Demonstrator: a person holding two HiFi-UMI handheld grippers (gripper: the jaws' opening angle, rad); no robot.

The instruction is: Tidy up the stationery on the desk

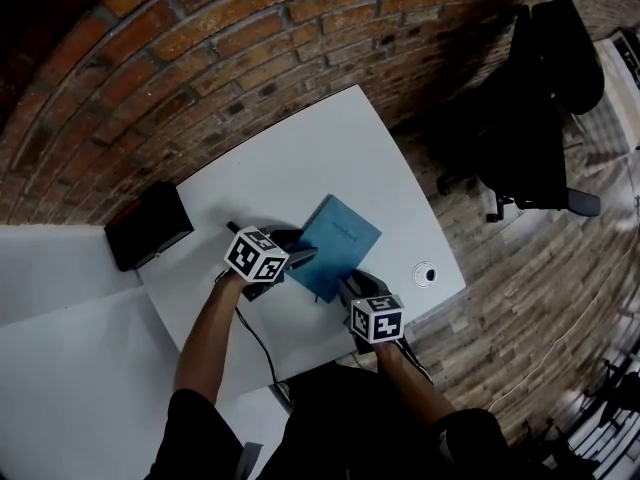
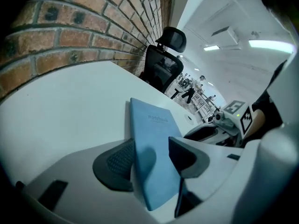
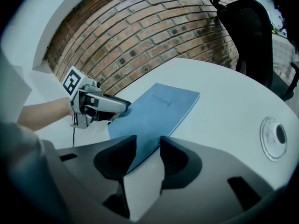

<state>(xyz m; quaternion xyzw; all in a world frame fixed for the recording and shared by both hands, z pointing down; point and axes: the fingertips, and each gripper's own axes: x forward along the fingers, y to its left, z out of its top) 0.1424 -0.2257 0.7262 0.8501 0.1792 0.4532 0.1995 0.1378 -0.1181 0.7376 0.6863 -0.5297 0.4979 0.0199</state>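
A thin blue notebook (image 1: 338, 240) lies near the front of the white desk (image 1: 300, 158), its near end slightly raised. My left gripper (image 1: 303, 256) comes in from the left and is shut on the notebook's near left edge. In the left gripper view the notebook (image 2: 150, 139) stands tilted between the pads of that gripper (image 2: 152, 160). My right gripper (image 1: 350, 286) is at the near corner. In the right gripper view that corner of the notebook (image 3: 159, 111) fills the narrow gap of the right gripper (image 3: 148, 155), which is shut on it.
A black box (image 1: 148, 225) sits at the desk's left edge by the brick wall (image 1: 200, 48). A round cable grommet (image 1: 425, 274) is set in the desk's right front corner. A black office chair (image 1: 540, 98) stands beyond the right side. A lower white surface (image 1: 60, 348) lies left.
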